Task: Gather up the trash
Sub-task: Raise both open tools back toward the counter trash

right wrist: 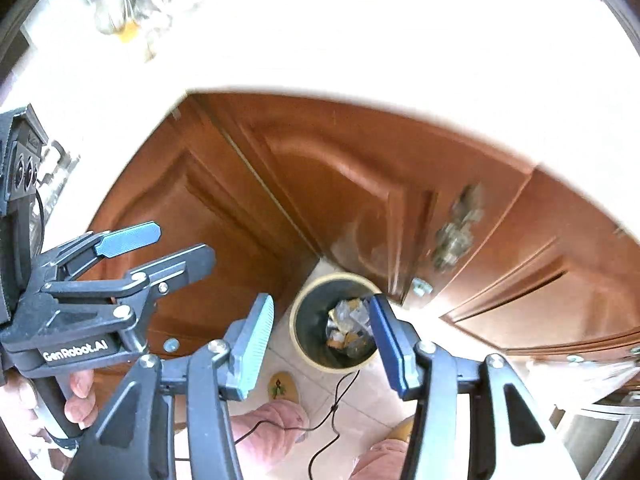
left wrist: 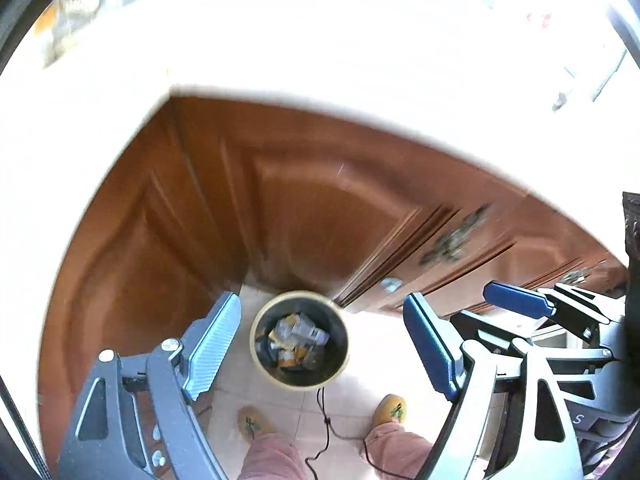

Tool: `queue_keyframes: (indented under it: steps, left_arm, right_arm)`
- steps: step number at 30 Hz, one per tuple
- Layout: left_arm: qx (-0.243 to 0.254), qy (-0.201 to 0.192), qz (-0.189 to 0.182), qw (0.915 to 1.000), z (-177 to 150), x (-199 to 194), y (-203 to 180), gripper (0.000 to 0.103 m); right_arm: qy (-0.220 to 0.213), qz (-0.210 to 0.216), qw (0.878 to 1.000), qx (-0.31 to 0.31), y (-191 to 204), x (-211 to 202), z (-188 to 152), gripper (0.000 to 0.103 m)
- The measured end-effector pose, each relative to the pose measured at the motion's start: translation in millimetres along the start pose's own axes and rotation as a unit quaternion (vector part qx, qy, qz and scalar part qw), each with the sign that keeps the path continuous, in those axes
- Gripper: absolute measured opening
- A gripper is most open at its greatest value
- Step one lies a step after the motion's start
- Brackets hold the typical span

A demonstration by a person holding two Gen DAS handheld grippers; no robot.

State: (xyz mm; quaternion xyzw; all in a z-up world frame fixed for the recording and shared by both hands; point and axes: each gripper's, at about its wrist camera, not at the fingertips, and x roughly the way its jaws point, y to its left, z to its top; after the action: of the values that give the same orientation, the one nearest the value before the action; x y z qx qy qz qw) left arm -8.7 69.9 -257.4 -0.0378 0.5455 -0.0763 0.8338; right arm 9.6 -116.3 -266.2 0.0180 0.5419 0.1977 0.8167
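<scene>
A round bin with a cream rim stands on the tiled floor far below, in the corner of the wooden cabinets. It holds crumpled clear wrappers and orange scraps. My left gripper hangs high above it, open with nothing between its pads. The right gripper shows at the right edge of that view. In the right wrist view the bin and its trash lie below my right gripper, which is open and empty. The left gripper is at the left, held by a hand.
Brown cabinet doors with ornate metal handles meet in a corner under a bright white countertop. The person's feet in yellow slippers and pink trousers stand near the bin. A thin black cable trails over the tiles.
</scene>
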Motion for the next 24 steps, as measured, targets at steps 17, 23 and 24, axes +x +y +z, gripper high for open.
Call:
queue_keyframes:
  steps: [17, 23, 24]
  left_arm:
    - [0.036, -0.127, -0.025, 0.9910, 108, -131, -44, 0.087]
    - [0.023, -0.141, -0.040, 0.9889, 139, -156, -51, 0.087]
    - [0.024, -0.144, -0.039, 0.9885, 142, -158, -52, 0.087]
  right_arm:
    - [-0.124, -0.036, 0.992, 0.012, 23, -148, 79, 0.050]
    - [-0.146, -0.047, 0.988, 0.021, 21, -175, 98, 0.051]
    - [-0.148, -0.045, 0.988, 0.025, 19, -178, 102, 0.050]
